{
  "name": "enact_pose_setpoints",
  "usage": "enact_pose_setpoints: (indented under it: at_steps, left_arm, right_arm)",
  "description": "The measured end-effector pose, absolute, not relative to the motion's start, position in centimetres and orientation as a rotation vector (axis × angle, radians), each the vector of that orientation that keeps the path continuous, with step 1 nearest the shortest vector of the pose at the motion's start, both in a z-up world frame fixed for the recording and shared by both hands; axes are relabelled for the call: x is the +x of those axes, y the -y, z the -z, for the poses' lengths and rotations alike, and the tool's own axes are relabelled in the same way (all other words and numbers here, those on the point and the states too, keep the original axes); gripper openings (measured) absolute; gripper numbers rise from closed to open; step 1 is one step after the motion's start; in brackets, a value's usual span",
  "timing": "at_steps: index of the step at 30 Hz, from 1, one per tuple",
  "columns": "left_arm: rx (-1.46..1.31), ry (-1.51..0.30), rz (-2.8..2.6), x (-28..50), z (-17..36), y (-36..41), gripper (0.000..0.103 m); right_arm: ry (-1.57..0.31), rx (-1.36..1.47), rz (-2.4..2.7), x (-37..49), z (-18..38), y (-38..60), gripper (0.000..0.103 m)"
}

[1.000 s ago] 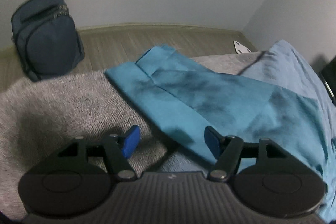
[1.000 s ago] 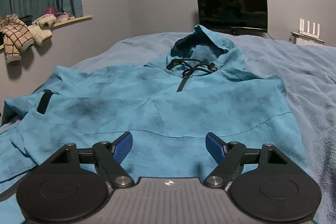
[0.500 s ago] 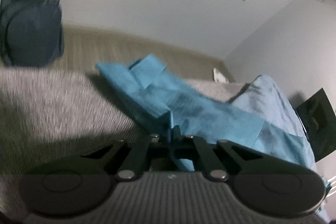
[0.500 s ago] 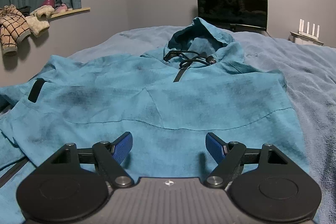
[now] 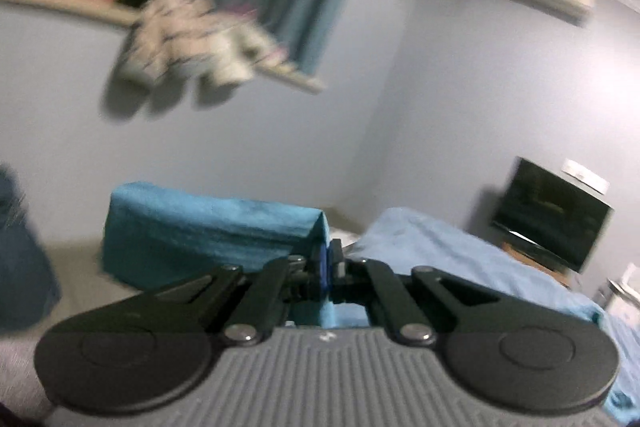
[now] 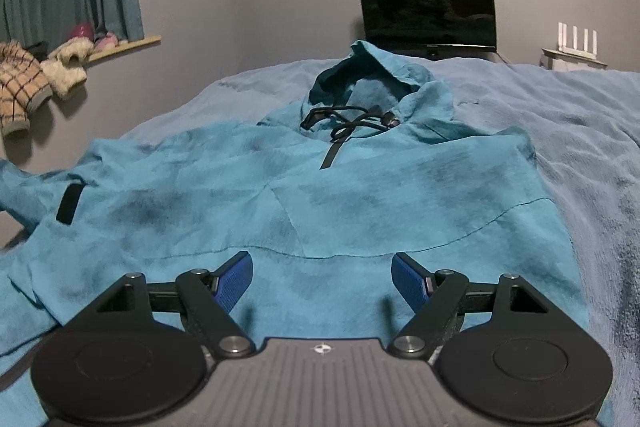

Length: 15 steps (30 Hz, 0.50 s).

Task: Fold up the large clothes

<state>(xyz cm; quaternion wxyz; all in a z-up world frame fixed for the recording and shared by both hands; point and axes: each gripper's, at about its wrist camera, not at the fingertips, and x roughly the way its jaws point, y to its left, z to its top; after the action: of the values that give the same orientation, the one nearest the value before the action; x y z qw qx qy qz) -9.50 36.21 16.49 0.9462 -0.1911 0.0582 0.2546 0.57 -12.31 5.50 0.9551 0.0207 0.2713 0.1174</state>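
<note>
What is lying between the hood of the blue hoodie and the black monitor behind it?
Only bare light-blue blanket; the right wrist view shows nothing else between the hoodie and the monitor.

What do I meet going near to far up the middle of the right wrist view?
Right hand-held gripper, open → hoodie front → black drawcord → hood → dark monitor.

Both grippers are showing black linkage arms with silver pivot screws. The left gripper (image 5: 329,263) and right gripper (image 6: 322,279) are wearing blue ribbed pads above grey ridged bodies.
</note>
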Motion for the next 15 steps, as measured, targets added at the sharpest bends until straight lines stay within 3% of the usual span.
enact_pose_setpoints:
  at_steps: [7,15]
  left_arm:
    - [-0.197,-0.065,-0.286,-5.4,-21.9,-23.6,0.0]
    - [-0.063,-0.082,-0.056,-1.4,-22.8,-9.2,0.0]
  right_arm:
    - [-0.56,0.167,-0.202,1.2,-5.2,14.2,0.078]
    - [-0.534,0.26,-0.165,1.5,-5.3,16.0,0.078]
